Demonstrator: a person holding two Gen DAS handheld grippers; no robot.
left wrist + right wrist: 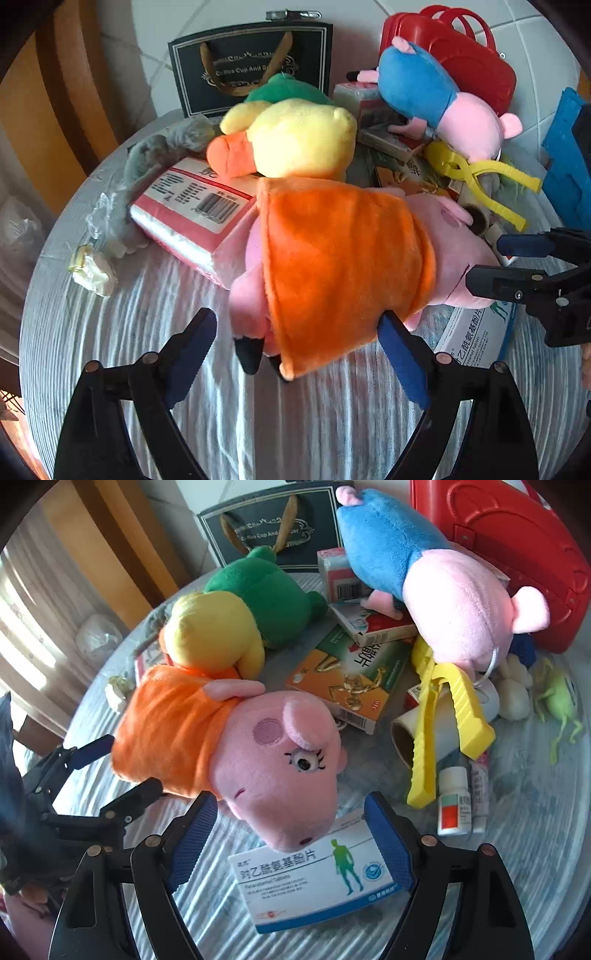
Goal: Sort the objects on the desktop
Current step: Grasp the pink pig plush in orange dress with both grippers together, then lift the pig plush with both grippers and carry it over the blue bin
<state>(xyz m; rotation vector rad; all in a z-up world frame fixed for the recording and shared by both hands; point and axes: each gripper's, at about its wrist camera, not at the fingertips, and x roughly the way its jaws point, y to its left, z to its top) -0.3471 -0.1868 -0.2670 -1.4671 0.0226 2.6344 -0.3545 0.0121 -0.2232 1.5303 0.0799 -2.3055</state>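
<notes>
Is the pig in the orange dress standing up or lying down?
Lying down. The pig rests on its side on the table, snout over a white box.

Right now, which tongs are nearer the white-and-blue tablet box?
Right. The right tongs straddle the white-and-blue tablet box; the left tongs stand open around the orange-dressed pink pig plush's feet, beside it.

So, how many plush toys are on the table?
3. The pink pig plush in an orange dress lies nearest, between both grippers. The yellow and green duck plush lies behind it. The pink pig plush in a blue shirt leans on the red case. Others may be hidden.
</notes>
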